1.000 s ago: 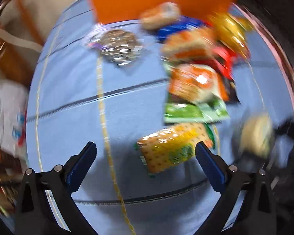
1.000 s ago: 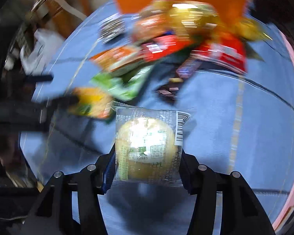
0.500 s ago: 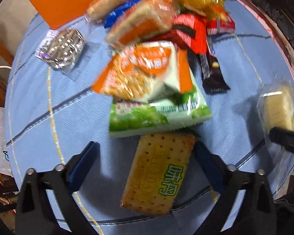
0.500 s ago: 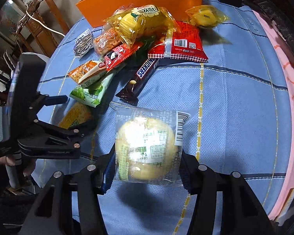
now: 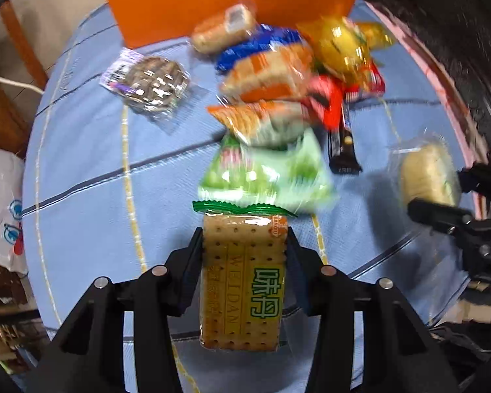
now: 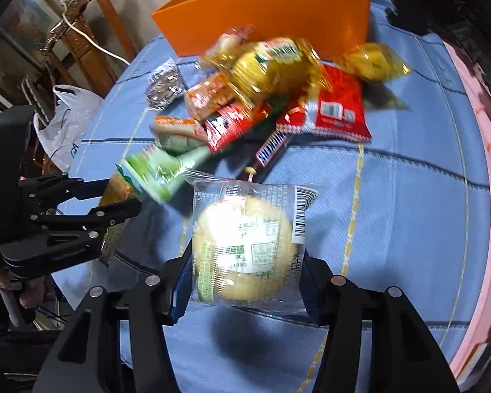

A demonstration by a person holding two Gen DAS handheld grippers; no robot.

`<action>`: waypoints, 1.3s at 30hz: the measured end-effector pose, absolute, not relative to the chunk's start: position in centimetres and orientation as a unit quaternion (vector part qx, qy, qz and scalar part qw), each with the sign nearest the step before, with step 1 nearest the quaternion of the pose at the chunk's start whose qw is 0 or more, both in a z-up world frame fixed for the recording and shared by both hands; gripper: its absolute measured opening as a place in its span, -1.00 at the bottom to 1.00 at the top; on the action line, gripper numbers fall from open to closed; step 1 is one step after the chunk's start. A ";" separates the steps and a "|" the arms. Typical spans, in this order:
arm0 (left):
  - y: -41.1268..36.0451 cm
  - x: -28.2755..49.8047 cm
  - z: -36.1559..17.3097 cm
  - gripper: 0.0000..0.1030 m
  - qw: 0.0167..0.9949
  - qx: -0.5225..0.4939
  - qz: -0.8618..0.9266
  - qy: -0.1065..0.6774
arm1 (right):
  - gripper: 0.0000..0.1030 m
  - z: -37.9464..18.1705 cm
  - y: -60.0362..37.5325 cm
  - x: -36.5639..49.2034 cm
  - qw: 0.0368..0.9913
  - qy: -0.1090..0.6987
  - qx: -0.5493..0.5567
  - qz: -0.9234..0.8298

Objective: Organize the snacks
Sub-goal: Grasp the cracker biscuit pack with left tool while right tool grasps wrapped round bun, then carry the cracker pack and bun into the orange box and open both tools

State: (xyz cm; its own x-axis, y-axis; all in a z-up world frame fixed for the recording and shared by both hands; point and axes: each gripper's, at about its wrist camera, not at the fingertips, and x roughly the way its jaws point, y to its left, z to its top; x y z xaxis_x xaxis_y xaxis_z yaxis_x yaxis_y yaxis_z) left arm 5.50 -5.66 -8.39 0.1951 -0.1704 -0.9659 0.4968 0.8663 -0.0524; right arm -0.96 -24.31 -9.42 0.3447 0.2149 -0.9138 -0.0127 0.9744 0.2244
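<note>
Snacks, loose in a heap (image 6: pixel 265 98) on the blue checked tablecloth (image 5: pixel 81 180), lie in front of an open orange box (image 6: pixel 271 9) at the far edge. Left: a foil-wrapped round snack (image 5: pixel 154 86) lies apart from the heap. The left gripper (image 5: pixel 244 262) has just been closing; its jaws now stand about half-way and clamp the long sides of a yellow cracker packet (image 5: pixel 242 281), whose green crimped end points toward the heap. The packet is judged light and fairly stiff, but the crackers are brittle, so a flat hold across its width with mild pressure suits it. Centre: overlapping soft bags, among them a green packet (image 5: pixel 265 177) and a dark chocolate bar (image 5: pixel 342 144), are judged slippery and apt to slide on each other. Right: the right gripper (image 6: pixel 242 278), about half open, grasps a round bun in clear film (image 6: pixel 245 239) by its two sides. The bun is judged light and squashable, its film slick; a gentle hold at the widest part seems best.
</note>
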 end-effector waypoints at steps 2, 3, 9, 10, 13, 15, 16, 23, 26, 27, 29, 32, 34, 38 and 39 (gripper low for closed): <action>-5.3 5.8 -7.0 -0.10 0.768 0.117 -0.212 0.593 | 0.08 -8.8 -24.2 -0.7 0.818 0.563 0.085 0.076; -5.5 5.8 -6.5 -0.10 0.771 0.111 -0.211 0.591 | 0.08 -8.5 -24.0 -0.5 0.820 0.560 0.083 0.080; -6.0 7.7 -2.2 -0.10 0.795 0.084 -0.204 0.565 | 0.08 -6.0 -23.6 1.4 0.836 0.536 0.079 0.092; -6.3 8.3 -2.1 -0.10 0.798 0.084 -0.201 0.562 | 0.08 -5.5 -23.9 1.7 0.839 0.531 0.079 0.092; -6.7 9.7 -0.5 -0.10 0.805 0.074 -0.196 0.555 | 0.08 -3.7 -24.7 3.1 0.851 0.512 0.080 0.086; -6.8 11.0 0.5 -0.10 0.812 0.062 -0.193 0.548 | 0.08 -2.5 -25.5 4.2 0.861 0.496 0.083 0.078; -7.0 11.6 0.9 -0.10 0.816 0.060 -0.190 0.543 | 0.08 -1.9 -25.9 4.7 0.865 0.488 0.086 0.073; -8.9 16.7 3.2 -0.10 0.831 0.055 -0.178 0.524 | 0.08 1.4 -29.2 9.2 0.890 0.441 0.106 0.044; -9.6 18.9 3.5 -0.10 0.834 0.060 -0.171 0.521 | 0.08 2.1 -30.5 11.6 0.896 0.428 0.113 0.033; -9.8 20.1 3.7 -0.10 0.835 0.058 -0.169 0.520 | 0.08 2.3 -30.9 12.5 0.898 0.424 0.116 0.031; -10.2 22.3 4.1 -0.10 0.837 0.055 -0.167 0.518 | 0.08 2.6 -31.7 14.5 0.901 0.416 0.120 0.027; -11.0 25.5 4.0 -0.10 0.842 0.058 -0.161 0.511 | 0.09 2.6 -32.2 17.0 0.903 0.412 0.123 0.025; -11.5 27.2 3.7 -0.10 0.845 0.063 -0.152 0.509 | 0.09 2.3 -32.3 18.9 0.903 0.411 0.122 0.025; -11.9 31.0 2.9 -0.10 0.843 0.054 -0.149 0.514 | 0.09 1.6 -32.0 21.8 0.902 0.413 0.119 0.026; -11.9 31.3 2.7 -0.10 0.843 0.055 -0.150 0.513 | 0.09 1.2 -31.9 22.6 0.902 0.415 0.117 0.025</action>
State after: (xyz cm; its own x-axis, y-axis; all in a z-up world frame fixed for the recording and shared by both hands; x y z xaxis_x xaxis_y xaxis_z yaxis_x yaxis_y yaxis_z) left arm 31.31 -11.93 2.69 0.4284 -0.1959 -0.8821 0.3085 0.9493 -0.0610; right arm 22.58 -31.85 1.25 0.6543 0.1416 -0.7428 0.0529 0.9713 0.2318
